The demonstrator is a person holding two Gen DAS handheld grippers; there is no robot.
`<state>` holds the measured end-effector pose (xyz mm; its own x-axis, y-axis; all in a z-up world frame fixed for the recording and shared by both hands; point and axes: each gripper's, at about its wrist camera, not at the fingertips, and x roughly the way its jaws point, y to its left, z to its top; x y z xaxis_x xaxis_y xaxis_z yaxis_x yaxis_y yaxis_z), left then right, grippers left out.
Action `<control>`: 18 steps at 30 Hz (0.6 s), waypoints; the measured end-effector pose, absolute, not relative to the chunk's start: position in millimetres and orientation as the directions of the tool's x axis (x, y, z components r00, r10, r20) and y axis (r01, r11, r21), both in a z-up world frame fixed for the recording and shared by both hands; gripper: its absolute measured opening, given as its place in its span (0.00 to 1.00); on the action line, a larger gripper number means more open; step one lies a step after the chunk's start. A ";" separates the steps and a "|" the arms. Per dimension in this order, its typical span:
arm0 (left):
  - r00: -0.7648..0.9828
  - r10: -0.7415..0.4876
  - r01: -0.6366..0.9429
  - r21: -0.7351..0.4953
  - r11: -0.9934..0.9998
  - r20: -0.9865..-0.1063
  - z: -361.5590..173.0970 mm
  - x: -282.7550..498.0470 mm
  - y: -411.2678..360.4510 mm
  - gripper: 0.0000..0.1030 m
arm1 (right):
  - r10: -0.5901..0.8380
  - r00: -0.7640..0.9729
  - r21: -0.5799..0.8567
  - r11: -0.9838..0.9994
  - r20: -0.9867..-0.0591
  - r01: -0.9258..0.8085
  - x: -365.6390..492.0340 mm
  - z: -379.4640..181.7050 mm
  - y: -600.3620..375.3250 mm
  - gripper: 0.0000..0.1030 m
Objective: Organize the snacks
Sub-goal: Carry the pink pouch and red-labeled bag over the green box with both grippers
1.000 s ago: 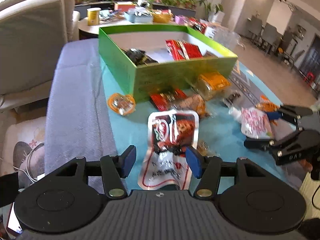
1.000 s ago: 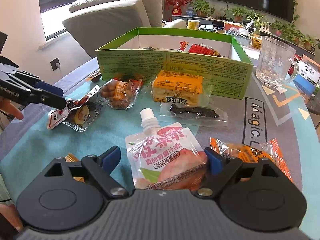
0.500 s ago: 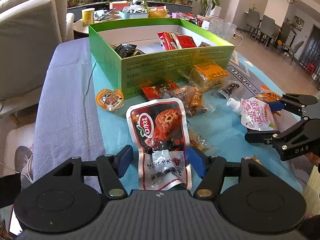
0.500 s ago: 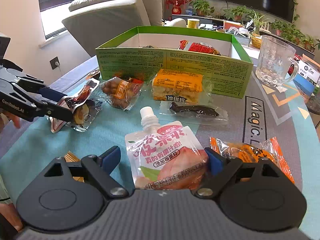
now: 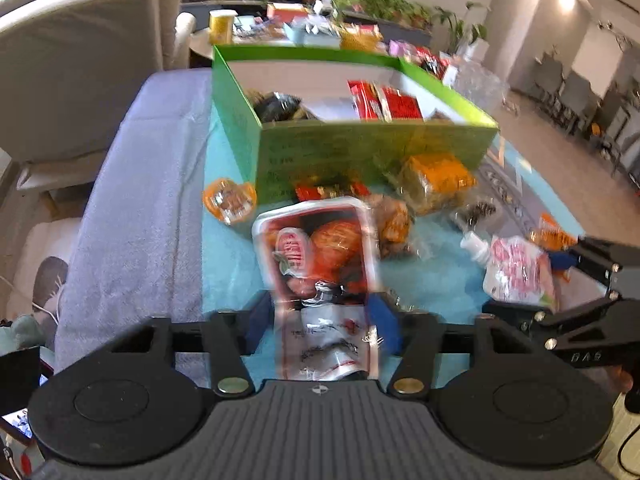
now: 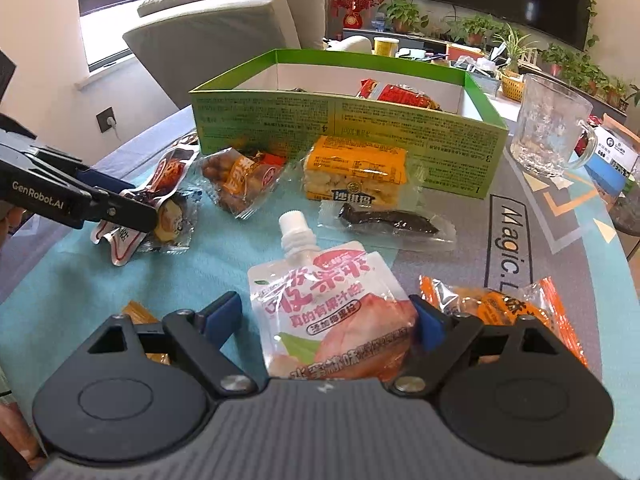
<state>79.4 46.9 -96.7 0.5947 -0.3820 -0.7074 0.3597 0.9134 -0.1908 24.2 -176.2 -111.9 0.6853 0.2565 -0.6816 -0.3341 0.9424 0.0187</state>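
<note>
My left gripper [image 5: 322,328] is shut on a red and white snack pouch [image 5: 320,256], held just above the table near the green box [image 5: 360,148]; it shows from the side in the right wrist view [image 6: 120,204]. My right gripper [image 6: 326,320] is open around a pink spouted juice pouch [image 6: 328,304] lying on the table, one pad at its right edge; it also shows in the left wrist view [image 5: 516,272]. The box [image 6: 340,116] holds red packets [image 6: 400,94] and a dark packet [image 5: 276,106].
In front of the box lie a yellow cracker pack [image 6: 356,172], a nut bag [image 6: 240,180], a dark strip packet [image 6: 384,220], an orange packet [image 6: 500,304] and an orange jelly cup [image 5: 228,200]. A glass mug [image 6: 552,124] stands right. A sofa [image 5: 80,60] is left.
My left gripper has closed on the red and white pouch and moved with it toward the box. The right gripper has stayed open around the juice pouch.
</note>
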 end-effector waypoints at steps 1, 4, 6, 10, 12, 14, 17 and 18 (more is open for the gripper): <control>0.601 -0.392 0.360 -0.202 0.911 -0.696 -91.8 78.0 48.1 0.28 | 0.251 0.689 0.013 0.944 -0.680 -0.331 23.6 -111.2 -176.7 0.77; 0.617 -0.427 0.361 -0.244 0.900 -0.660 -77.5 75.6 52.5 0.28 | 0.248 0.715 0.001 0.945 -0.654 -0.327 20.1 -106.2 -176.8 0.77; 0.634 -0.420 0.372 -0.220 0.902 -0.650 -71.0 74.4 49.9 0.28 | 0.257 0.731 0.013 0.947 -0.632 -0.322 18.8 -99.3 -179.0 0.77; 0.659 -0.425 0.374 -0.219 0.901 -0.621 -61.0 72.5 47.4 0.28 | 0.259 0.761 0.031 0.953 -0.595 -0.300 20.2 -85.4 -183.2 0.77; 0.666 -0.430 0.381 -0.218 0.899 -0.610 -56.3 72.6 45.8 0.28 | 0.258 0.774 0.042 0.957 -0.578 -0.288 23.1 -79.2 -186.2 0.77; 0.681 -0.422 0.380 -0.205 0.902 -0.598 -51.3 73.5 43.2 0.28 | 0.252 0.789 0.047 0.961 -0.561 -0.274 26.5 -72.0 -189.0 0.77; 0.696 -0.427 0.378 -0.212 0.901 -0.577 -43.5 78.9 39.6 0.28 | 0.236 0.814 0.043 0.967 -0.531 -0.252 34.8 -60.7 -191.4 0.77; 0.703 -0.429 0.375 -0.216 0.901 -0.568 -40.6 81.9 38.3 0.28 | 0.232 0.821 0.045 0.968 -0.522 -0.245 39.2 -56.8 -192.3 0.77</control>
<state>81.9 38.3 -40.6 0.7027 -0.4288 -0.5678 0.3752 0.9013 -0.2164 39.2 -192.3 -56.8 0.8211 0.2319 -0.5215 -0.2450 0.9685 0.0449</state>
